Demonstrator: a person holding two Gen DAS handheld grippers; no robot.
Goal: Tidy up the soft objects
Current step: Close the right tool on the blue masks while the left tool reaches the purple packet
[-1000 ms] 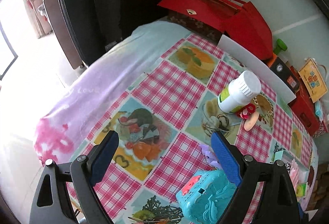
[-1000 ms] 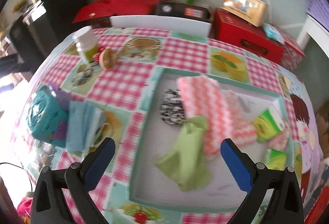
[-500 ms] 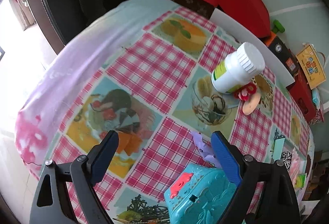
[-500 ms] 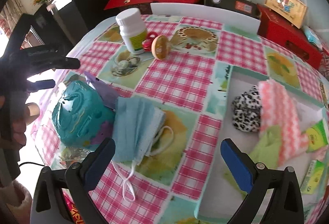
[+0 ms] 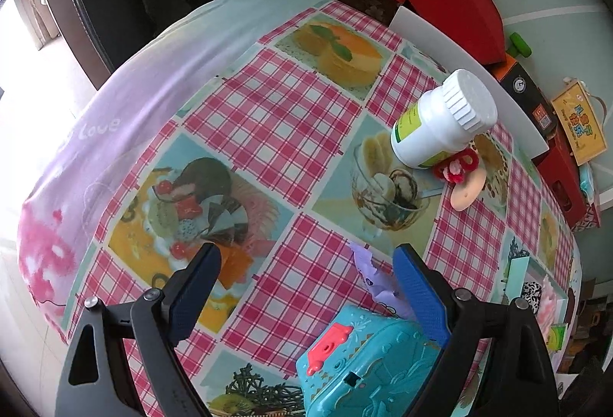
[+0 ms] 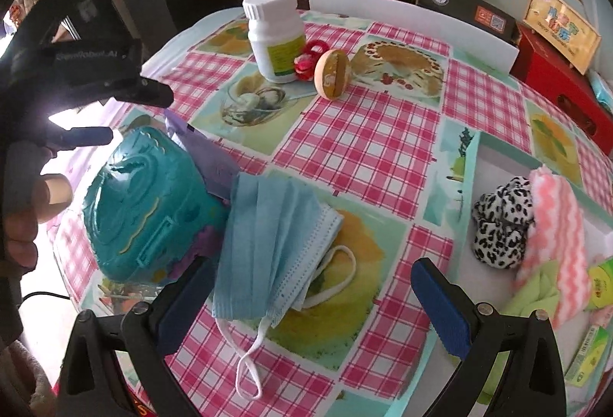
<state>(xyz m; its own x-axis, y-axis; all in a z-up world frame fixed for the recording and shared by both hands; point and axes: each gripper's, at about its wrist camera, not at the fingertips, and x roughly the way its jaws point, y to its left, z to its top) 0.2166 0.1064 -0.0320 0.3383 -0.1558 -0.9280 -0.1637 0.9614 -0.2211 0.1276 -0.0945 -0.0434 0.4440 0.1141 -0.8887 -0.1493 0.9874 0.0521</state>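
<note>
The right gripper (image 6: 314, 302) hangs wide open and empty above a blue face mask (image 6: 274, 244) lying mid-table on the checked tablecloth (image 6: 364, 133), beside a teal toy case (image 6: 149, 206). The left gripper (image 5: 306, 286), also open and empty, hovers near the table's left edge.

mask (image 6: 276, 248) beside toy case (image 6: 153, 202), cloths (image 6: 555, 237) in tray (image 6: 473, 164)

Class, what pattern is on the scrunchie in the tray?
Black-and-white leopard spots on the scrunchie; right wrist view shows it best.

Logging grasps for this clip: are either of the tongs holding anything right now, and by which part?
Nothing is held. The right tongs are open above the blue face mask; the left tongs are open and empty.
</note>
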